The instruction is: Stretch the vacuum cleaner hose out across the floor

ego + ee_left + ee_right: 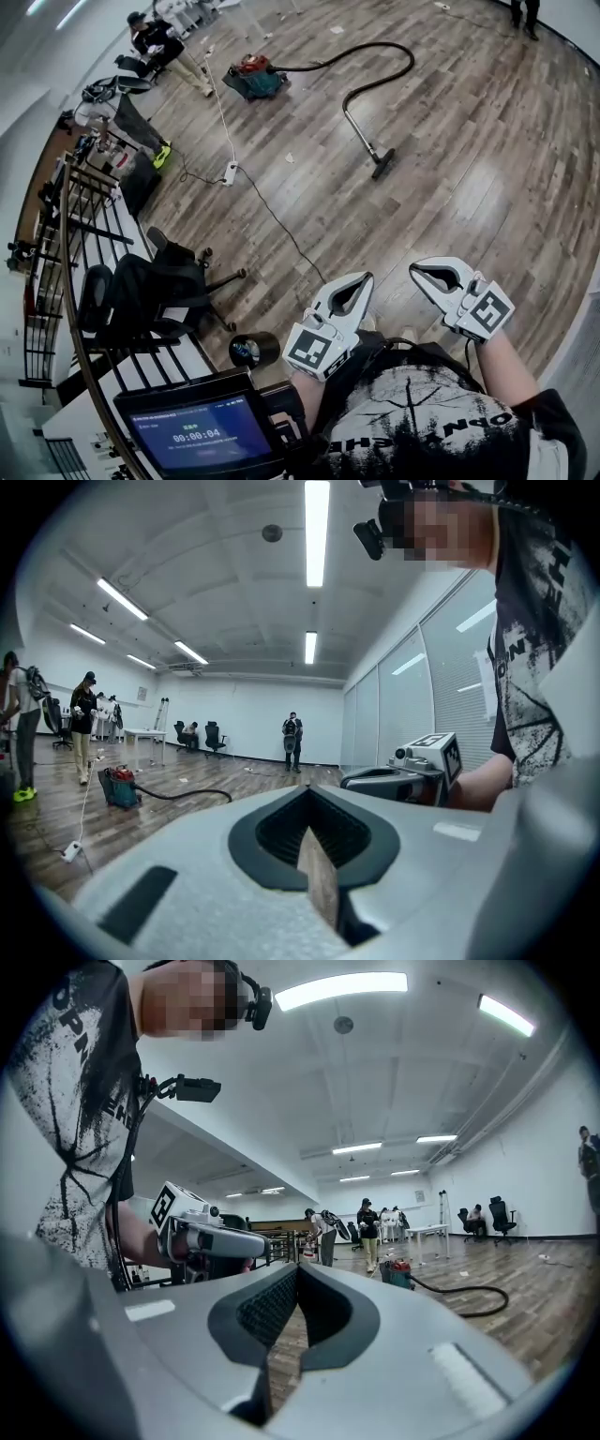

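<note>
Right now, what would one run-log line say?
stage: before grasp | left gripper: shut, empty | right gripper: shut, empty | hose: curved on floor, untouched | vacuum cleaner: far side

- How are the arms held?
- Both are raised in front of the chest. The left forearm (302,382) and the right forearm (507,361) reach forward side by side.
- And the grippers?
- The left gripper (367,278) and the right gripper (415,271) are near each other but apart, with their tips angled a little toward one another. Both point roughly level across the room.
- What about the jaws?
- Each pair is closed tip to tip with nothing between. Only the dark hollow behind the tips gapes.
- Where are the cubes?
- The left marker cube (317,352) and the right marker cube (489,310) sit at the wrist ends, facing up.
</note>
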The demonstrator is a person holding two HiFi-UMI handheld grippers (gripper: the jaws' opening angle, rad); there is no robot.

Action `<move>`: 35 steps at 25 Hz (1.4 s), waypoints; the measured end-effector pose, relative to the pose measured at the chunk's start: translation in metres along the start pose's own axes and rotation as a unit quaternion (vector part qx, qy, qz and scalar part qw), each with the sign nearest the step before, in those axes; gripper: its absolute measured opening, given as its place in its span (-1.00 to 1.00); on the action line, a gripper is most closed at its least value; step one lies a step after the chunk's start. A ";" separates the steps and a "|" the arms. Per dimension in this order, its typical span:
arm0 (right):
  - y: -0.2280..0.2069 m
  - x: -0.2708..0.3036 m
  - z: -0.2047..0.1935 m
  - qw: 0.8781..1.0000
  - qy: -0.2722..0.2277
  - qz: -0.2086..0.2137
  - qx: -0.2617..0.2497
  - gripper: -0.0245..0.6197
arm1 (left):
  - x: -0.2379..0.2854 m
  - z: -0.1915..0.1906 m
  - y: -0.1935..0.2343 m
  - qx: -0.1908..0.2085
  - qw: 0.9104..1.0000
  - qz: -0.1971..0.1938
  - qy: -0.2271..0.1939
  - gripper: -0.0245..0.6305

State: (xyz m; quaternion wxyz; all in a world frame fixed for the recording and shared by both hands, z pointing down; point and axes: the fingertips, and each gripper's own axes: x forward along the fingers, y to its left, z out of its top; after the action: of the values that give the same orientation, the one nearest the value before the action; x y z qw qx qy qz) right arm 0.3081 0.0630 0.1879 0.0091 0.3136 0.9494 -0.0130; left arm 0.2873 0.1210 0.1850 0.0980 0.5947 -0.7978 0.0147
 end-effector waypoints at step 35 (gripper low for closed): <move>-0.173 0.301 -0.008 0.997 0.051 -0.057 -0.004 -0.90 | 0.054 0.012 0.343 -0.030 0.997 -0.064 -0.022 -0.93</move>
State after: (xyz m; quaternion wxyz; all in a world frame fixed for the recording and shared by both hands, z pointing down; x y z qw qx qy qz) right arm -0.0369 0.1037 0.1917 -0.0384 0.2596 0.9649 0.0062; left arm -0.0557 0.1680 0.2145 0.0990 0.6412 -0.7604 -0.0290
